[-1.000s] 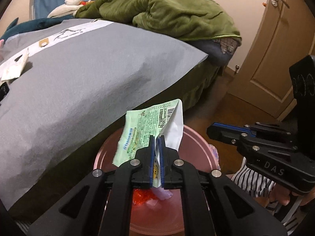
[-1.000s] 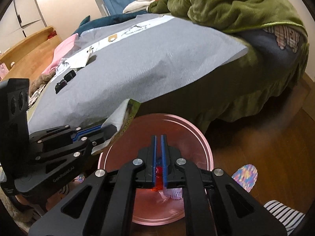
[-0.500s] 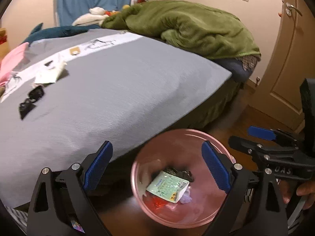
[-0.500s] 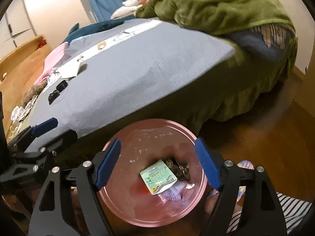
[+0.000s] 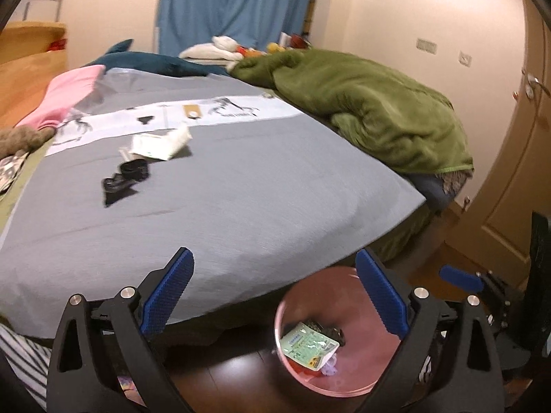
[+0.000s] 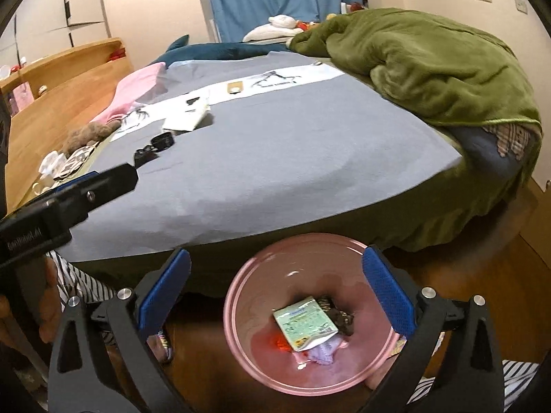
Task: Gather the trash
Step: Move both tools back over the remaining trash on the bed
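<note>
A pink bin (image 5: 279,313) (image 6: 234,296) stands on the floor against the bed's near edge. Inside lie a green-and-white wrapper (image 5: 306,344) (image 6: 303,323), a dark crumpled piece (image 6: 339,315), a red scrap (image 6: 279,342) and a purple wrapper (image 6: 323,351). My left gripper (image 5: 273,258) hangs over the bed's edge and the bin, its jaws opening with nothing between them. My right gripper (image 6: 275,254) is above the bin, jaws also opening and empty. On the grey sheet lie a white wrapper (image 5: 160,143) (image 6: 187,117) and black crumpled pieces (image 5: 125,177) (image 6: 155,146).
A green blanket (image 5: 372,110) is heaped on the bed's right side, with a pink cloth (image 5: 69,96) and a dark blue plush (image 5: 151,63) at the far left. A wooden door (image 5: 516,158) is to the right. Striped trouser legs (image 6: 79,282) stand beside the bin.
Both grippers opened; the green wrapper and the red scrap dropped into the bin. Both grippers then rose and tipped up, so more of the bed shows.
</note>
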